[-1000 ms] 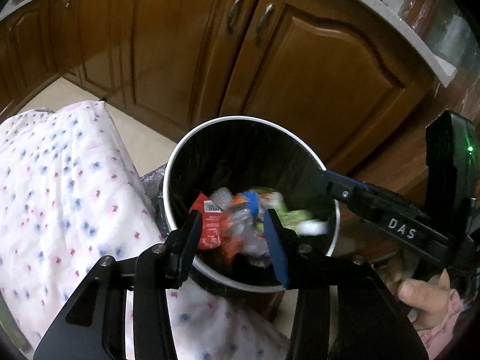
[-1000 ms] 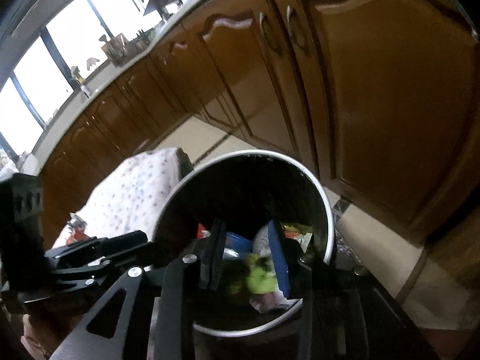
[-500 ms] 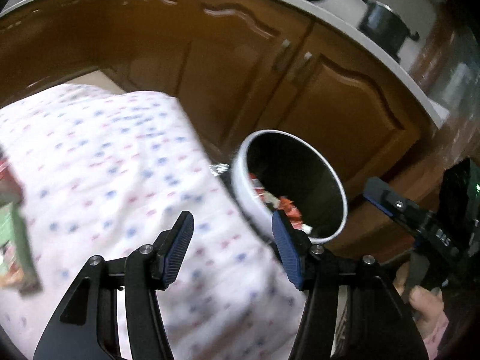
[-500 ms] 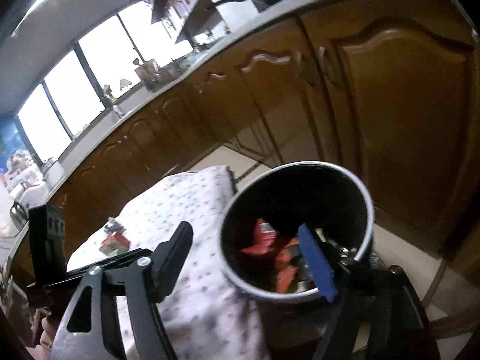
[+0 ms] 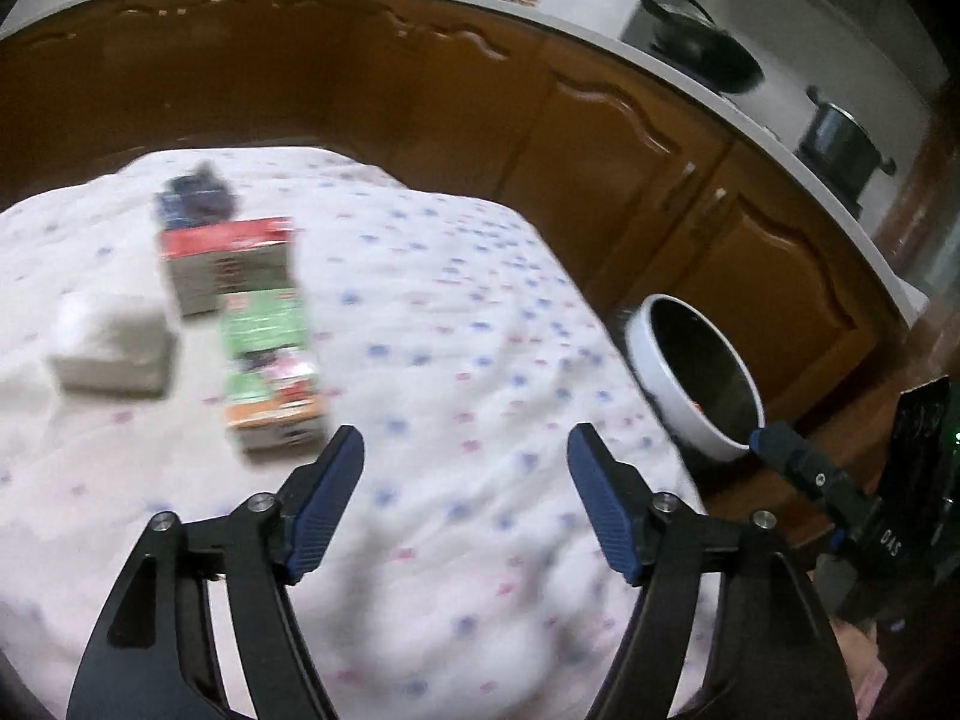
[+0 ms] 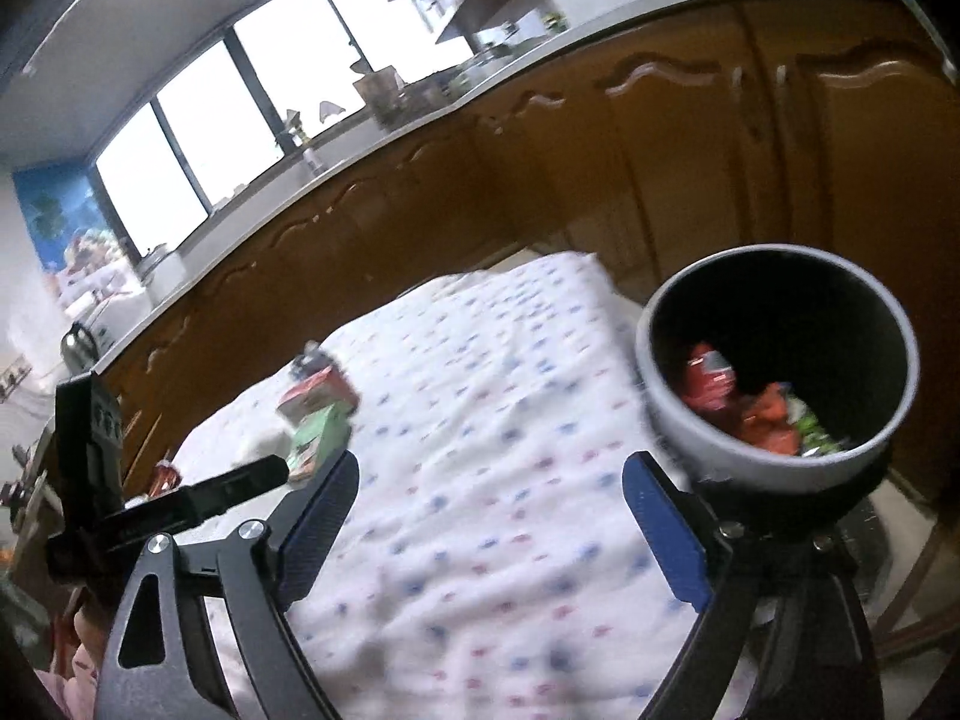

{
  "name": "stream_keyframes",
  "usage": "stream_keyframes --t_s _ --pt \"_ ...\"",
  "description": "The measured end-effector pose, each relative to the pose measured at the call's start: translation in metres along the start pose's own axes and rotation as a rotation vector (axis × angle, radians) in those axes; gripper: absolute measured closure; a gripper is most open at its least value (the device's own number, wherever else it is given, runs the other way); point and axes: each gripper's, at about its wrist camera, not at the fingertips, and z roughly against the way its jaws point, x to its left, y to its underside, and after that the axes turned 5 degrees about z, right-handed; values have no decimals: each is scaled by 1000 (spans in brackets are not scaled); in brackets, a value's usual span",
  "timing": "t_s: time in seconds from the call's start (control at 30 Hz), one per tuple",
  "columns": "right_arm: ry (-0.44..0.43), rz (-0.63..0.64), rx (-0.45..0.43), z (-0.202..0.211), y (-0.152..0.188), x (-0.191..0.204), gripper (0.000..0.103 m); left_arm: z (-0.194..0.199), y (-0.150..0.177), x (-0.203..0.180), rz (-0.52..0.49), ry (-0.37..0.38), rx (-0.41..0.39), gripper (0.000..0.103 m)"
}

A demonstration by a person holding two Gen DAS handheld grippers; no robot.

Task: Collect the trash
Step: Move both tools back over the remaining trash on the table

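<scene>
My left gripper [image 5: 465,498] is open and empty above the flowered tablecloth [image 5: 456,324]. A green-and-orange carton [image 5: 270,372], a red-and-grey carton [image 5: 225,264], a dark wrapper [image 5: 195,195] and a white block [image 5: 111,348] lie on the cloth ahead and to the left. The white-rimmed trash bin [image 5: 696,378] stands off the table's right edge. My right gripper [image 6: 489,522] is open and empty, beside the bin [image 6: 780,468], which holds red, orange and green wrappers [image 6: 744,402]. The cartons [image 6: 315,414] show far left in that view.
Brown wooden cabinets [image 5: 600,138] with a white counter run behind the table and bin. A wok [image 5: 702,48] and a pot [image 5: 840,138] sit on the counter. Windows [image 6: 240,90] are at the back. The other gripper [image 6: 162,498] shows at left in the right wrist view.
Both grippers have pulled back from over the bin and swung left toward the table. The right gripper's jaws have opened wide. The cartons have come into the left wrist view.
</scene>
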Motion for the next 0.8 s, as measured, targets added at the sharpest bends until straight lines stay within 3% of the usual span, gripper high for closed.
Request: stream_keyframes --t_s 0.43,0.8 --pt "-92 57 49 -28 2 55 12 39 0 78 94 -103 -54 29" --pt "-173 132 106 -66 -6 95 12 44 -38 113 82 -159 -62 30"
